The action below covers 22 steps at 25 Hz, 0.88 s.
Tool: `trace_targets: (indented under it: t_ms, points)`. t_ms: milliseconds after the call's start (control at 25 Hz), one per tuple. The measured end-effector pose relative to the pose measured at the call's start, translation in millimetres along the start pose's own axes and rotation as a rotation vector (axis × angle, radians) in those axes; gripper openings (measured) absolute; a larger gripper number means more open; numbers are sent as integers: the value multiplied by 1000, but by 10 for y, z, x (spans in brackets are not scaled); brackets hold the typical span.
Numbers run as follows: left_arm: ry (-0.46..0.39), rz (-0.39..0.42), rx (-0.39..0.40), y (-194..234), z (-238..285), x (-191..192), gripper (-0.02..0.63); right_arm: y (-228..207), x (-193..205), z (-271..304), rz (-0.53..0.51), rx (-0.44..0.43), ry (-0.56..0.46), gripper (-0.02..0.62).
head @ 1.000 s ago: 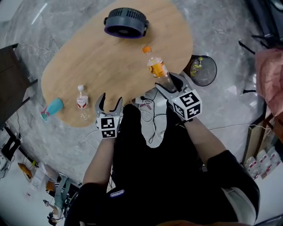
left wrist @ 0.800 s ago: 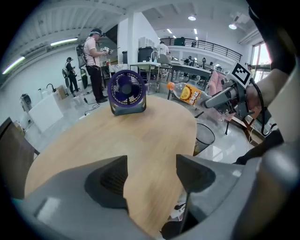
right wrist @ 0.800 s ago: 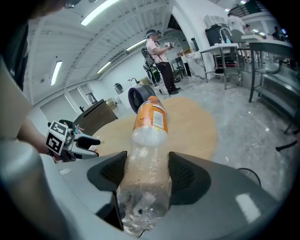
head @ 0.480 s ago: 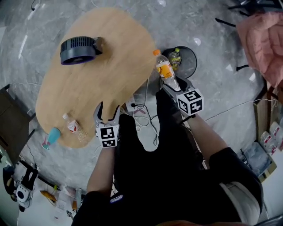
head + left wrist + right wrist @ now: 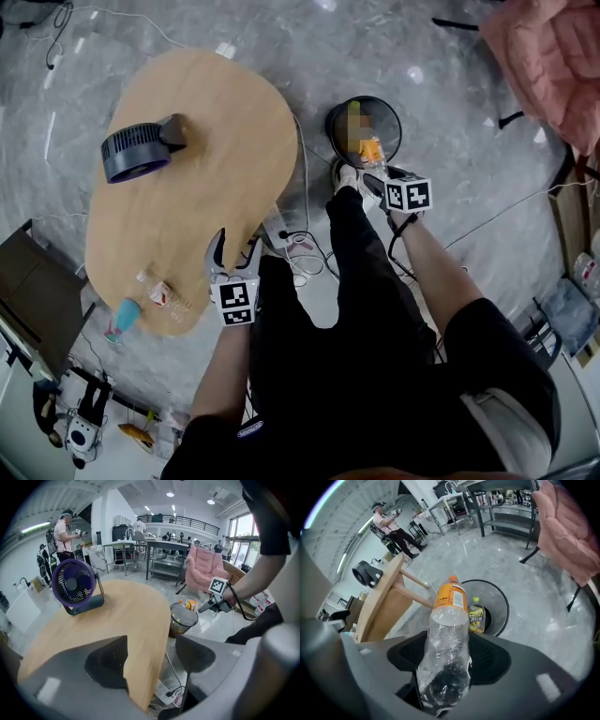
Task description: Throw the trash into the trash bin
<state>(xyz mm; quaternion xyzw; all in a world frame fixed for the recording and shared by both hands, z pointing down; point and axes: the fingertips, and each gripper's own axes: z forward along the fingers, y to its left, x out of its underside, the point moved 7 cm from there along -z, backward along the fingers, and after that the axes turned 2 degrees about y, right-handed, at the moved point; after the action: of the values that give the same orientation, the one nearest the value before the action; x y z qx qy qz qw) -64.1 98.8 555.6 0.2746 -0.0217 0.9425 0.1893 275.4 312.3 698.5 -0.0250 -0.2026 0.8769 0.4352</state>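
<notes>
My right gripper (image 5: pixel 377 176) (image 5: pixel 445 663) is shut on a clear plastic bottle (image 5: pixel 446 639) with an orange label and cap. It holds the bottle (image 5: pixel 370 150) tilted over the near rim of the round black mesh trash bin (image 5: pixel 332 120) (image 5: pixel 506 605) on the floor. A yellow-green bottle (image 5: pixel 476 616) lies inside the bin. My left gripper (image 5: pixel 233 255) (image 5: pixel 150 660) is open and empty over the near edge of the wooden table (image 5: pixel 225 141). A small red-labelled bottle (image 5: pixel 157 292) and a teal cup (image 5: pixel 125 317) lie on the table's near left end.
A purple-blue fan (image 5: pixel 136 153) (image 5: pixel 75 584) stands on the table. A power strip with cables (image 5: pixel 291 246) lies on the floor between table and legs. Pink upholstery (image 5: pixel 553 56) is at the far right, a dark chair (image 5: pixel 37 300) at the left.
My right gripper has carried the orange-labelled bottle off the table's edge and out over the trash bin. The left gripper stays open by the table edge; the view has swung right.
</notes>
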Motion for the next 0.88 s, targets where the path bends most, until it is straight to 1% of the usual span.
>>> trace_targets:
  t_ms: [120,200,280,400,520,640,760,880]
  points:
    - [4,11,22,-111,57,-37,333,-171,-10,240,-5,16,72,308]
    - [8,24,37,-124,84,-47,333,-242,-50,423,9,23,114,308]
    - [14,33,47,-129,98,-34,334,-313,-111,598,-2,38,169,308]
    - [21,31,50,-143,100,-5,334,-461,-237,799,-71,88,256,308]
    - [28,19,45,-131,87,41,333,-601,-337,939,-126,133,317,308]
    - [32,0,44,-140,78,85,333,-678,-389,1066,-178,155,384,310]
    - [31,-19,50,-163,79,111,333,-703,-411,1212,-256,175,457,310]
    - [27,-32,57,-195,91,125,333,-679,-471,1363,-343,196,492,310]
